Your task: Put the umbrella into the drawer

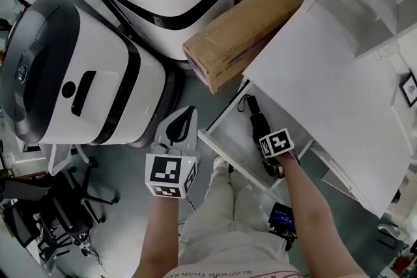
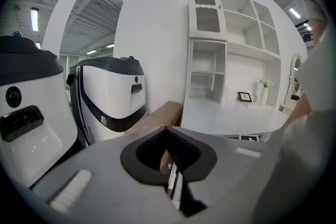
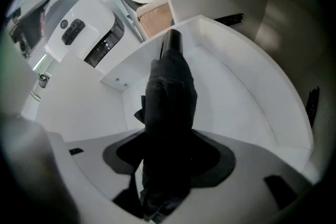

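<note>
Already the task looks nearly done. From the head view, the right gripper [image 1: 273,159] pinches the black umbrella [image 1: 257,125] inside the open white drawer [image 1: 225,142], at 4 o'clock from the centre. Its strap end points to 11 o'clock. The left gripper [image 1: 180,129] hangs at 6 o'clock, outside the drawer.

Its own view shows the left gripper [image 2: 168,136] pressed together and holding nothing.

The right gripper view shows the jaws clamped on the umbrella [image 3: 169,86]. The drawer [image 3: 239,86] holds nothing else. I judge that releasing remains; whether the umbrella rests on the bottom, I cannot tell.

Umbrella [image 1: 255,124] near end hidden beneath right gripper [image 1: 273,154]; drawer [image 1: 220,142] back hidden under desktop [image 1: 326,75].
</note>
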